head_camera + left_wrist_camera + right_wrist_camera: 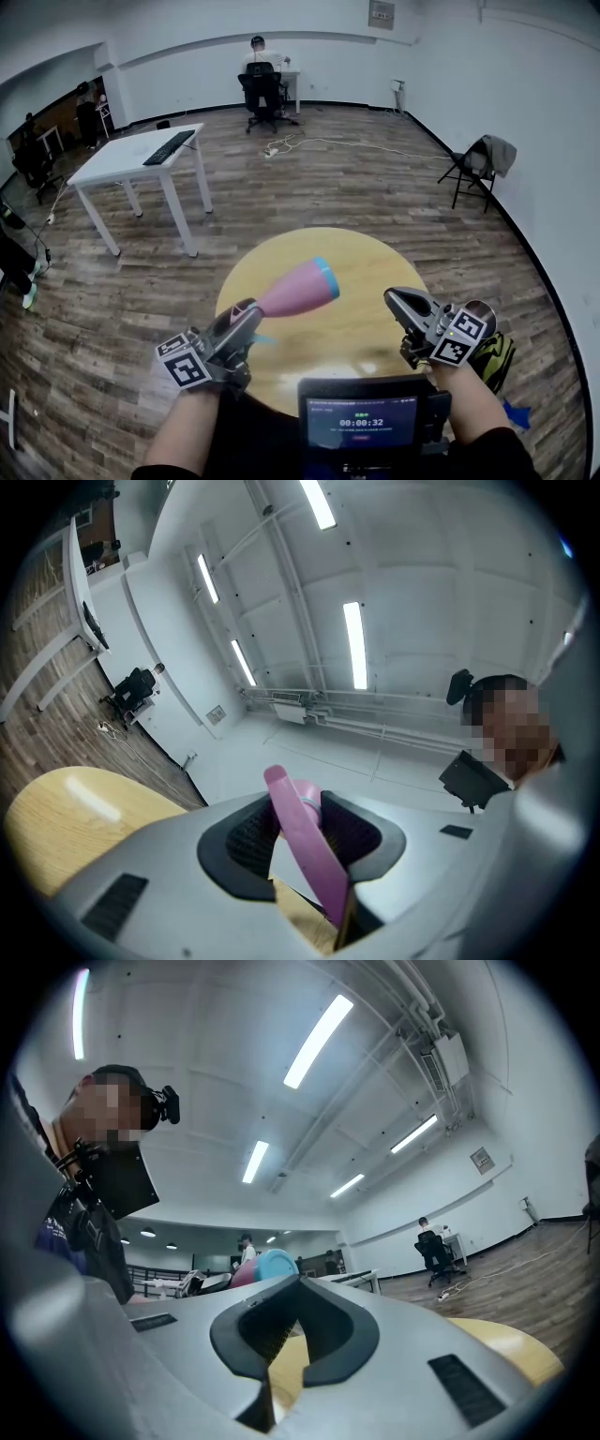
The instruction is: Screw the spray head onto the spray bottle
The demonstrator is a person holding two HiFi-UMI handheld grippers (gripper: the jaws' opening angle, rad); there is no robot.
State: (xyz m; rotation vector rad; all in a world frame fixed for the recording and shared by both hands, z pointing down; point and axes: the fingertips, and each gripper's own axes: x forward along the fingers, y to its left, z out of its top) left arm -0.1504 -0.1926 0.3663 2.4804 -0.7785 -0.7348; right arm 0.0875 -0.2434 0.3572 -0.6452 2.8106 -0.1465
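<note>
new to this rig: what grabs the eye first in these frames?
The pink spray bottle with a blue end stands out first. It is clamped in the left gripper and slants up over the round yellow table. The right gripper is shut and empty at the table's right side, and a white desk with a keyboard stands further back on the left.

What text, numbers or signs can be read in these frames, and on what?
"00:00:32" on the screen at the head view's bottom edge.
Smaller lines above and below it: too blurred to read.
On the wall plaque: too small to read.
On the marker cubes: square patterns only, no letters.
On the pink bottle: no label visible.
</note>
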